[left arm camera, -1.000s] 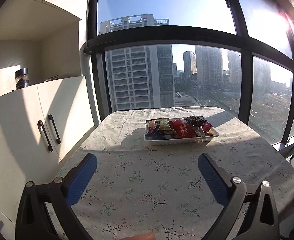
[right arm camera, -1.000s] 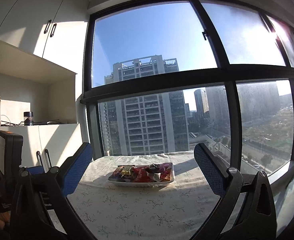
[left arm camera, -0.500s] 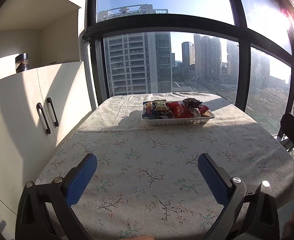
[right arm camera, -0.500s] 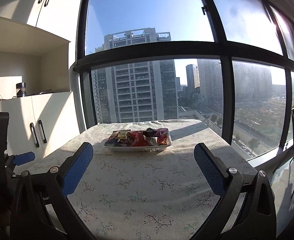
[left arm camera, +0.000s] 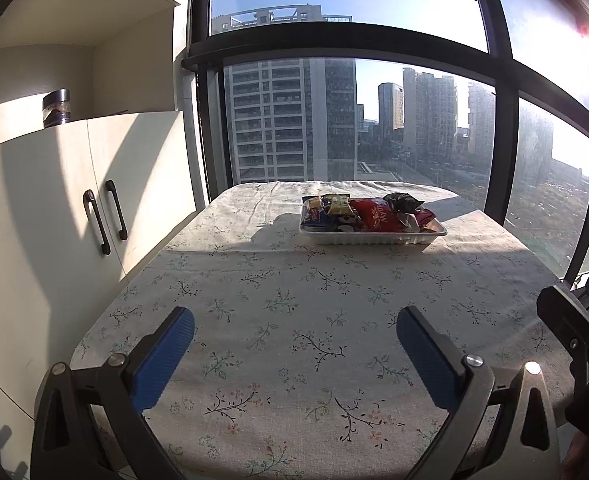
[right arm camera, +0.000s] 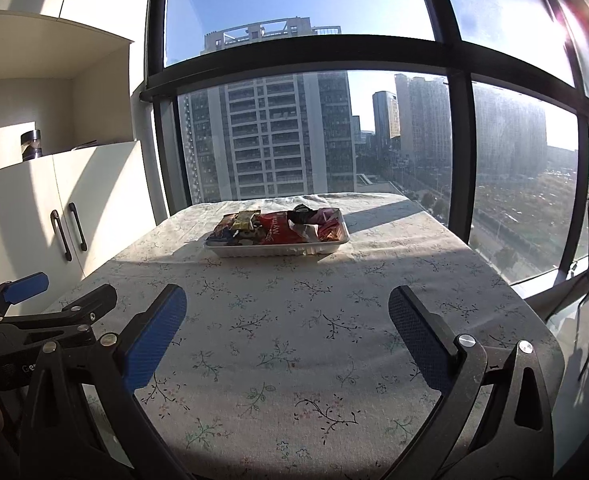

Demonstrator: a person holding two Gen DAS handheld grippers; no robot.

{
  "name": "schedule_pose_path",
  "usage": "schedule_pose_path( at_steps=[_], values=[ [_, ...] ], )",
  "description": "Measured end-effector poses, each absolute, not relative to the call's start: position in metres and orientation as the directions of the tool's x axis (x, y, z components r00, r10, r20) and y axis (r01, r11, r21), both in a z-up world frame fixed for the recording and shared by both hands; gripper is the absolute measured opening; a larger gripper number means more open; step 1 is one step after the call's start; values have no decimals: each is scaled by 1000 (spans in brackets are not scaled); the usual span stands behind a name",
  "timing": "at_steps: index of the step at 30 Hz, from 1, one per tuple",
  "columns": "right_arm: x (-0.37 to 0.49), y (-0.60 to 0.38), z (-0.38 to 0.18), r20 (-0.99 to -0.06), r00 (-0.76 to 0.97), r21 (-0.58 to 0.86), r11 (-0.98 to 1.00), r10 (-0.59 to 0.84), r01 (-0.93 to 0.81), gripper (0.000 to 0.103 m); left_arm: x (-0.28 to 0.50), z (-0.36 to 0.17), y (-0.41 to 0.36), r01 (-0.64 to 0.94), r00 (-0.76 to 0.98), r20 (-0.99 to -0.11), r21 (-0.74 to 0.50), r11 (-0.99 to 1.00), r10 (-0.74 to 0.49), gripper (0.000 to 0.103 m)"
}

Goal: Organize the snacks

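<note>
Now hovering over the bench (left arm camera: 294, 320) — left tool (left arm camera: 294, 344), right tool (right arm camera: 286, 320) both released, empty — snack tray (left arm camera: 372, 236) far ahead.

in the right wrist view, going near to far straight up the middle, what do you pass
open right gripper with blue pads → floral white tablecloth on the table → white rectangular tray piled with colourful snack packets → black-framed window with tower blocks outside
</note>
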State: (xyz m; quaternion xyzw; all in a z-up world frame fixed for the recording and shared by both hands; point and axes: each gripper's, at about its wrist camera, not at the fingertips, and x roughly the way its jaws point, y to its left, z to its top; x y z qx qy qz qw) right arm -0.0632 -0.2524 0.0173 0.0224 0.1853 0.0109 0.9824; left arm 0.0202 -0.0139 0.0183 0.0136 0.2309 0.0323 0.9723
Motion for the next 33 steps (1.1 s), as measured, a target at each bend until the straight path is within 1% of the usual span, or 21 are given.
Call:
schedule_pose_path(
  at_steps=[10, 33],
  values=[
    [-54, -246, 7, -390, 920, 45, 999, 36, -20, 103, 21, 17, -15, -46, 891, -450, 42, 998, 60, 103],
    [-54, -244, 3, -396, 918, 43, 999, 37, -22, 103, 21, 13, -18, -29, 888, -457, 41, 999, 44, 103]
  ],
)
